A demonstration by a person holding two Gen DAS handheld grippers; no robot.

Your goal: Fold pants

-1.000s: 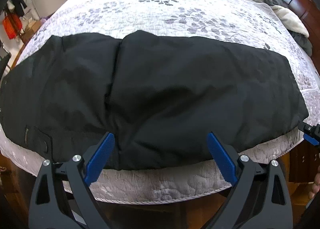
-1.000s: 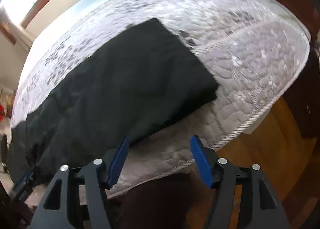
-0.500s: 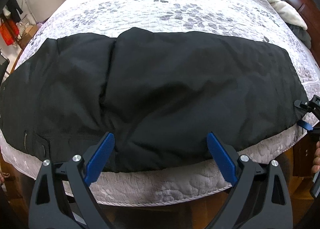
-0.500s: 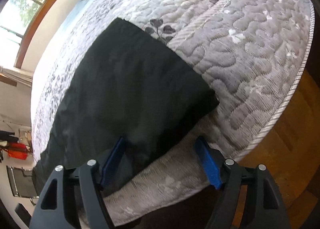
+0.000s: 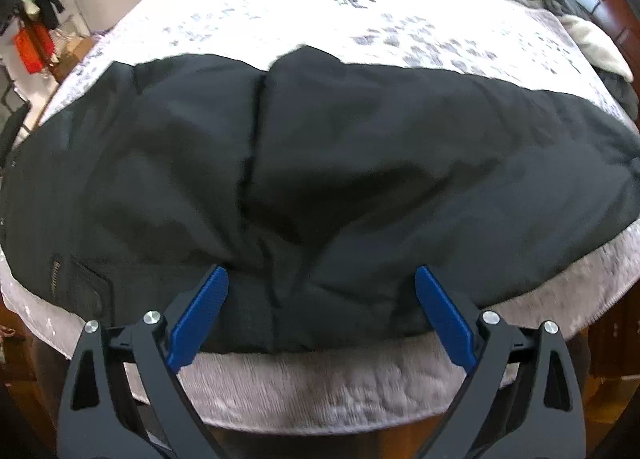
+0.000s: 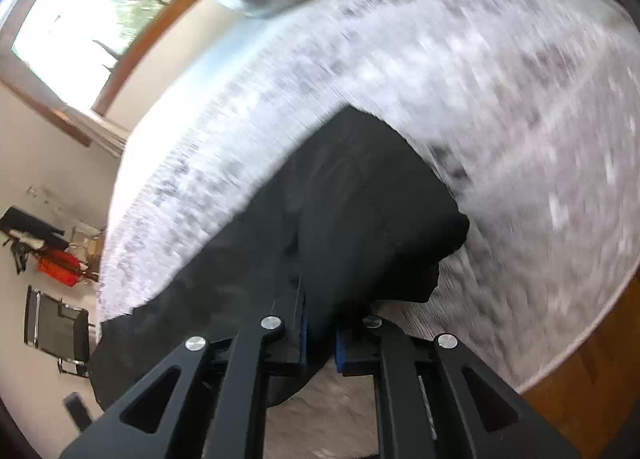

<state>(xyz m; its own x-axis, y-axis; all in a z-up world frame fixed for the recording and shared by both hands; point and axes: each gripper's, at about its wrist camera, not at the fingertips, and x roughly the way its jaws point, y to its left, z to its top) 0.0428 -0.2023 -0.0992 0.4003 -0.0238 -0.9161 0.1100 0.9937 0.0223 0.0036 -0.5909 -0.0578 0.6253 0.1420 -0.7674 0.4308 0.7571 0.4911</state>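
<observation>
Right gripper (image 6: 320,333) clamps the black pants (image 6: 352,219); left gripper (image 5: 322,299) gapes wide.

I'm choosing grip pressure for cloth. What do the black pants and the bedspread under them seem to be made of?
The black pants look like a thin woven synthetic, perhaps nylon, with a matte to faintly glossy finish: soft creases, a metal pocket zipper. The bedspread looks like quilted, padded cotton or polyester, matte: puffy stitched swirls, corded edge. Fibre content can't be confirmed.

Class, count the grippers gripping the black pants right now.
1. The right gripper is clamped on the black pants near the hem; the left gripper hovers open at the near edge.
</observation>
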